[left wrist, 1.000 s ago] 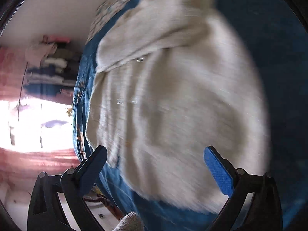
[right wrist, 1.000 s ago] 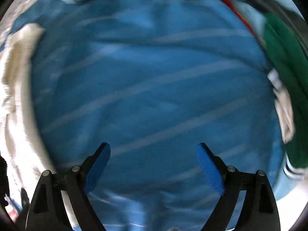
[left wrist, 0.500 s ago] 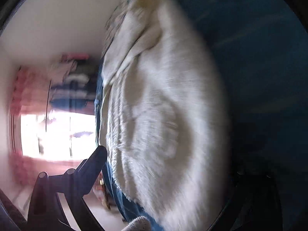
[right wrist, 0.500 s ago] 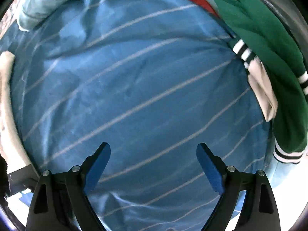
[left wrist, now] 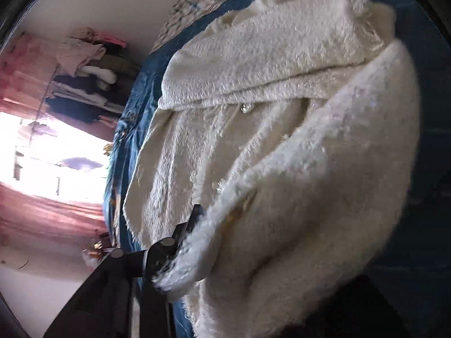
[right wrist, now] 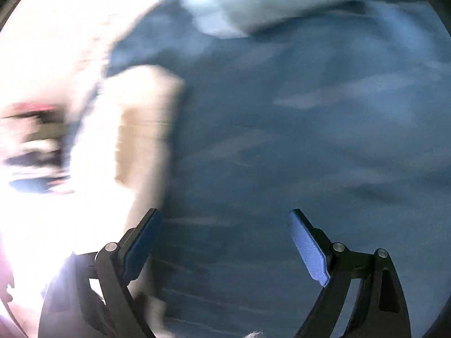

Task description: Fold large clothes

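We had the left gripper [left wrist: 197, 242] just closing, its jaws clamped on a fold of the fluffy cream sweater [left wrist: 282, 129], which lay on the blue bedcover [left wrist: 132, 118]. Our right gripper [right wrist: 225, 242] stood apart, empty above the sheet; that blurred view possibly showed the sweater's edge.

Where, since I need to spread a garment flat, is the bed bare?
Bare blue striped sheet lies ahead of the right tongs, bordered by the cream sweater on the left and a pale cloth at top. Sweater side is crowded.
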Demonstrator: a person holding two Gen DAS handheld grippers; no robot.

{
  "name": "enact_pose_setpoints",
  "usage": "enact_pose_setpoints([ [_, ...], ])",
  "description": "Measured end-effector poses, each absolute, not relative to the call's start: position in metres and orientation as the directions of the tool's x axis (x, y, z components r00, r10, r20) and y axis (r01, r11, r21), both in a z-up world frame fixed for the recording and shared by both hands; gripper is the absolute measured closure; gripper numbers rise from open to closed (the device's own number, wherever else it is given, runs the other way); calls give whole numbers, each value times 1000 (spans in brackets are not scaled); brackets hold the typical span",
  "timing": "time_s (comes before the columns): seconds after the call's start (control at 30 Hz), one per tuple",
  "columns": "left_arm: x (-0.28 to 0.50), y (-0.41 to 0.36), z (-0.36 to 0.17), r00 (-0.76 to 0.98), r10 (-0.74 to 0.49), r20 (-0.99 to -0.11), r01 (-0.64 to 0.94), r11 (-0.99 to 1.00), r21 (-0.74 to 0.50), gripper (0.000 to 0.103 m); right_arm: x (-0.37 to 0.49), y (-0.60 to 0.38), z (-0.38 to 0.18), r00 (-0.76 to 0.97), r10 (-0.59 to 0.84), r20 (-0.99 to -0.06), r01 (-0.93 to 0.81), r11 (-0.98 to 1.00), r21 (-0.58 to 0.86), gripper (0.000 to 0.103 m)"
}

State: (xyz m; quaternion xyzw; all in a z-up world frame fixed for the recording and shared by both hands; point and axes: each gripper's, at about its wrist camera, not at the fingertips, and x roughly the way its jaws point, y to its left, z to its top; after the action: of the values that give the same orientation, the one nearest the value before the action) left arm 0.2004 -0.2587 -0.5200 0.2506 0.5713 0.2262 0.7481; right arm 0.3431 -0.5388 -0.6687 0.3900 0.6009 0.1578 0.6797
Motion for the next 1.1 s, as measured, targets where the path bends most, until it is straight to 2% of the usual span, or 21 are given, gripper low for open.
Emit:
enact_pose_setpoints([
  [0.13, 198, -246, -508, 254, 577, -776, -48, 809, 586, 73, 374, -504, -687, 217, 849, -481, 239, 431, 870, 6],
  [0.2, 200, -244, -507, 251, 559, -791, -48, 823, 566, 73, 389, -472, -702, 193, 889, -416, 268, 360, 894, 6],
  [0.23, 200, -242, -507, 247, 549, -798, -50, 830, 556, 73, 398, -461, -713, 163, 902, -399, 301, 340, 891, 6],
  [0.3, 204, -233, -506, 240, 519, -821, -46, 850, 524, 73, 402, -445, -725, 111, 899, -424, 362, 361, 859, 8],
  [0.33, 203, -232, -506, 235, 503, -831, -45, 860, 508, 73, 403, -439, -726, 108, 892, -440, 382, 371, 846, 14],
  [0.37, 203, -232, -505, 231, 488, -841, -44, 869, 492, 73, 399, -438, -724, 95, 877, -470, 397, 400, 826, 48],
  [0.4, 204, -228, -504, 225, 467, -855, -43, 882, 470, 73, 398, -434, -717, 88, 850, -519, 412, 444, 796, 65],
  [0.5, 203, -214, -492, 217, 390, -895, -35, 919, 392, 72, 398, -427, -681, 111, 814, -570, 404, 487, 774, 74],
  [0.7, 215, -152, -454, 217, 216, -952, -13, 976, 219, 70, 413, -385, -573, 98, 721, -686, 317, 631, 708, 75],
  [0.83, 230, -78, -431, 218, 128, -968, -84, 990, 112, 70, 433, -312, -523, 46, 620, -783, 275, 746, 607, 75],
  [0.97, 240, 8, -431, 225, 77, -971, -206, 978, 30, 65, 451, -231, -515, -11, 544, -839, 250, 814, 524, 73],
  [1.03, 240, 46, -437, 226, 95, -969, -256, 966, 34, 63, 462, -186, -529, -46, 523, -851, 243, 832, 498, 66],
  [1.1, 236, 92, -446, 214, 112, -970, -322, 946, 38, 57, 476, -139, -549, -88, 511, -855, 217, 847, 485, 54],
])
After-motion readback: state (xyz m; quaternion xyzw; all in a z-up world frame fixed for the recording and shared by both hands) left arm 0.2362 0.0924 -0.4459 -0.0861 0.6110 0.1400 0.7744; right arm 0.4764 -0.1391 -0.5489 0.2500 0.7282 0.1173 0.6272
